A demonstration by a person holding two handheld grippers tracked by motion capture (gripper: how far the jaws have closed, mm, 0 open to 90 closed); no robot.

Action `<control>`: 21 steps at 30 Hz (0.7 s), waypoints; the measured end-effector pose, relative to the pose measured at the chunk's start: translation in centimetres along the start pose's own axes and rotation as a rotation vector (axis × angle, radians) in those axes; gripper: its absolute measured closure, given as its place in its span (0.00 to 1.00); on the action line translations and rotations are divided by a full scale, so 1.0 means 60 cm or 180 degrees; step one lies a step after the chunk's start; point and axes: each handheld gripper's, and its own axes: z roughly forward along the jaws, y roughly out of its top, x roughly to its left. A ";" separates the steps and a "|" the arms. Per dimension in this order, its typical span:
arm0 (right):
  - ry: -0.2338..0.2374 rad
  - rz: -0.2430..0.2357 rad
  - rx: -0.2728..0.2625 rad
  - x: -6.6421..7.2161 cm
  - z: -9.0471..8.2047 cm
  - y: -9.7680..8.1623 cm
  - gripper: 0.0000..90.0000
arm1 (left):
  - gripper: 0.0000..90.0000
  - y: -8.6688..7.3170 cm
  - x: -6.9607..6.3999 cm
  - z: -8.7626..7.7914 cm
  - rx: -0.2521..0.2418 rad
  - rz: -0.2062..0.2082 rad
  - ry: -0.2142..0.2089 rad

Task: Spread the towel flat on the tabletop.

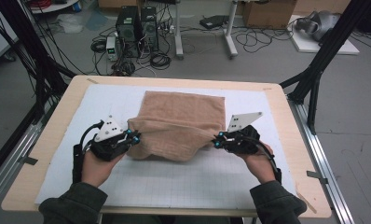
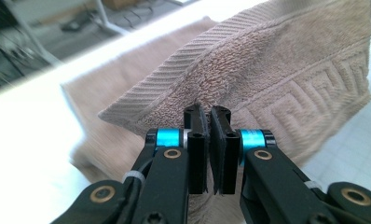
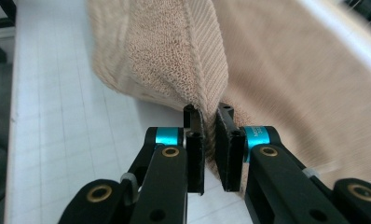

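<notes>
We work at a pale wooden table (image 1: 48,140) covered by a white gridded mat (image 1: 183,179), and on it lies the task's thing, a tan rectangular terry-cloth towel (image 1: 183,119) with a ribbed hem and a woven key-pattern border. Its far part rests flat on the mat, ahead of both grippers; its near edge is lifted off the surface and hangs slack between them, sagging in the middle. We judge the towel to be light, soft and wholly limp: it will not hold a shape, it drapes under its own weight, and any unsupported span will droop and drag. The looped pile should give the pads good friction, so slipping is unlikely unless only a thin sliver of hem is caught. The best holds are the corners along the ribbed hem, where the cloth is denser and flatter, and that is where we have it. The left gripper (image 2: 210,122) has its jaws closed to a narrow slit on the near left corner, the hem pinched just at the tips, with the body of the towel spreading away ahead and to its right. The right gripper (image 3: 208,120) is likewise clamped on the opposite near corner, a fold of hem standing up between its pads (image 3: 195,130) and the cloth running off ahead. We recommend keeping both corners level and moving together, since uneven pull will skew the fold. No containers stand on the table near either gripper, so there are no contents to report.
</notes>
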 end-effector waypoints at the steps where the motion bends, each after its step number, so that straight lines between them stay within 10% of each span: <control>1: -0.0034 -0.0040 -0.0002 0.001 -0.010 0.009 0.93 | 0.95 0.004 -0.001 -0.003 -0.0006 0.0013 -0.0003; 6: 0.0026 -0.0149 0.0116 0.017 -0.016 0.017 0.93 | 0.95 -0.027 -0.015 -0.002 0.0194 0.0142 -0.0026; 15: 0.0508 -0.0060 0.0481 0.088 0.058 -0.072 0.93 | 0.94 -0.136 -0.055 -0.022 0.0491 0.0023 -0.0275; 21: 0.0650 -0.0061 0.0426 0.112 0.057 -0.087 0.85 | 0.77 -0.144 -0.061 -0.056 0.0455 0.0003 -0.0356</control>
